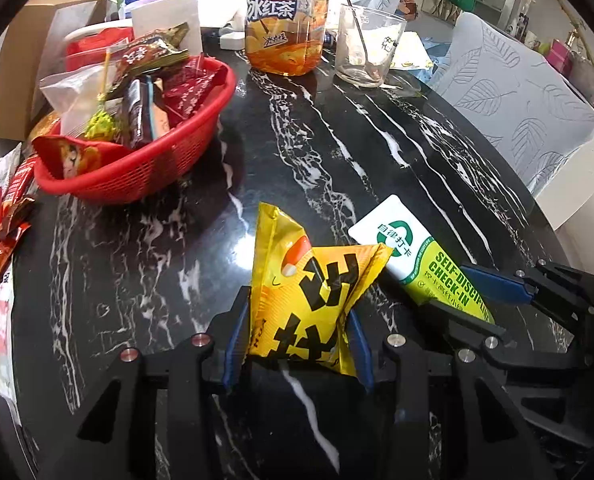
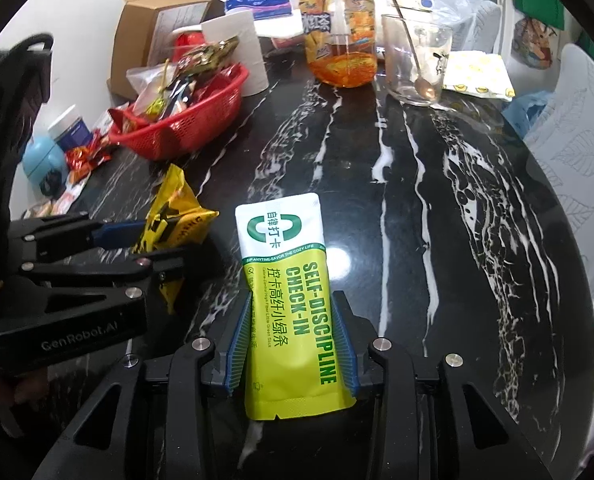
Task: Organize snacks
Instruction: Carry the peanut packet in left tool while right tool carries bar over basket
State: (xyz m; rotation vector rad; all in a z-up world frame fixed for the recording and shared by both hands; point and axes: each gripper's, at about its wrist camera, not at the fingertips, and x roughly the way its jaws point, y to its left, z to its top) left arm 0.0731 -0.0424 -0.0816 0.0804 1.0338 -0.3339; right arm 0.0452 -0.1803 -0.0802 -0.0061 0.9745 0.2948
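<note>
Blue-padded fingers of the left gripper are clenching a yellow snack packet just above the black marble table; the red basket, already holding several snacks, is waiting well apart to the left, with loose wrappers lying beside it. From the right wrist, the right gripper is gripping a green stick pouch, so both seem left to deliver. An iced tea bottle and glass cup are standing clear of that path.

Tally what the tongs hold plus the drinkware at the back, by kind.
Snack packets held: 2 (yellow packet, green packet)
Bottles: 1 (tea bottle)
Glasses: 1 (glass)
Total: 4
</note>
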